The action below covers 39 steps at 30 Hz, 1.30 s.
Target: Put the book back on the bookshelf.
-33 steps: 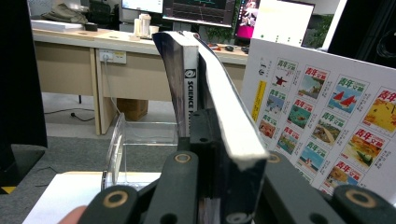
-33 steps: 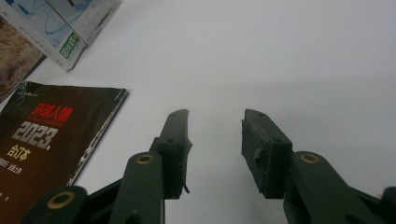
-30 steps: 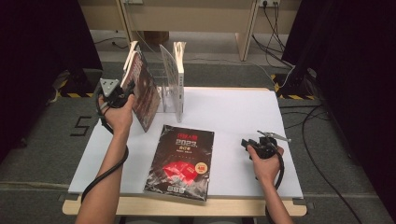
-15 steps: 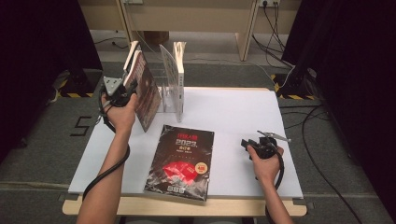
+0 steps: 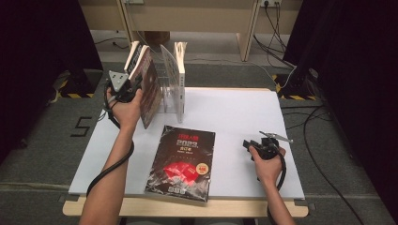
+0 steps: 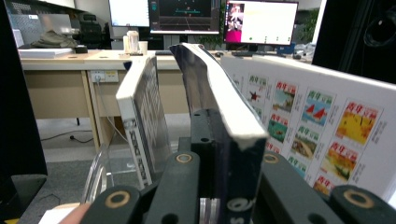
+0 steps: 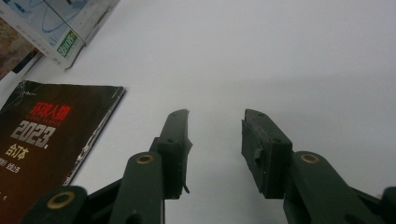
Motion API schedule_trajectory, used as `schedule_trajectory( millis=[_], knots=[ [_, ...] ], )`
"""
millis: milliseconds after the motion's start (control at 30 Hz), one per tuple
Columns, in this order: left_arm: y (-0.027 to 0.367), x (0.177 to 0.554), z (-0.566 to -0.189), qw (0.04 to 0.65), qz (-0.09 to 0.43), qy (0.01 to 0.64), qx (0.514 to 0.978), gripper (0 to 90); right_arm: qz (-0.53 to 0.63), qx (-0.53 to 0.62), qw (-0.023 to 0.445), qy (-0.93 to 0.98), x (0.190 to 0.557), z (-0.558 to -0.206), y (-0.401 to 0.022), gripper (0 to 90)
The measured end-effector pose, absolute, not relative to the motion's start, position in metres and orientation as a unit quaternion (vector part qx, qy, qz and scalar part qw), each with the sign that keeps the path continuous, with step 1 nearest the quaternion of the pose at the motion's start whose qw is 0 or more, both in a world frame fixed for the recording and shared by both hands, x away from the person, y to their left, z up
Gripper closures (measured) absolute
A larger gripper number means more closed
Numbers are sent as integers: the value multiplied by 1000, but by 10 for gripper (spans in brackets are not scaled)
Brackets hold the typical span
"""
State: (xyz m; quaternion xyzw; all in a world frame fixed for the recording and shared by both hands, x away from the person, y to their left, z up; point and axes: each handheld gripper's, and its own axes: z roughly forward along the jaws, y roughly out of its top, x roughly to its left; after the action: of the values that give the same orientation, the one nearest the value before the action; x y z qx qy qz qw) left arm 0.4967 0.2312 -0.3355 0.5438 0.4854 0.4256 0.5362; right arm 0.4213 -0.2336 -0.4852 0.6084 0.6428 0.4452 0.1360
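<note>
A white rectangular table (image 5: pixel 234 112) carries a clear acrylic book rack (image 5: pixel 165 89) at its far left corner. In the rack, a white-covered book (image 5: pixel 180 79) stands upright at the right end, and a dark-covered thick magazine (image 5: pixel 149 86) leans at the left. In front of the rack, a black glossy magazine (image 5: pixel 182 161) lies flat near the table's front edge.

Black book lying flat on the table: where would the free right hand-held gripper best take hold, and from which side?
Probably its right long edge, coming in low from the right. The black book lies flat, so only edges offer a pinch, and the open right hand-held gripper already rests on that side over bare table.
</note>
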Motion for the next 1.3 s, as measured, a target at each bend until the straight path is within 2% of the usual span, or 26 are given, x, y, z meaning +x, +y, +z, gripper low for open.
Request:
schedule_trajectory(
  millis=[1300],
  knots=[
    [226, 524, -331, 524, 474, 483, 518, 836, 444, 605, 137, 647, 422, -488, -233, 615]
  ],
)
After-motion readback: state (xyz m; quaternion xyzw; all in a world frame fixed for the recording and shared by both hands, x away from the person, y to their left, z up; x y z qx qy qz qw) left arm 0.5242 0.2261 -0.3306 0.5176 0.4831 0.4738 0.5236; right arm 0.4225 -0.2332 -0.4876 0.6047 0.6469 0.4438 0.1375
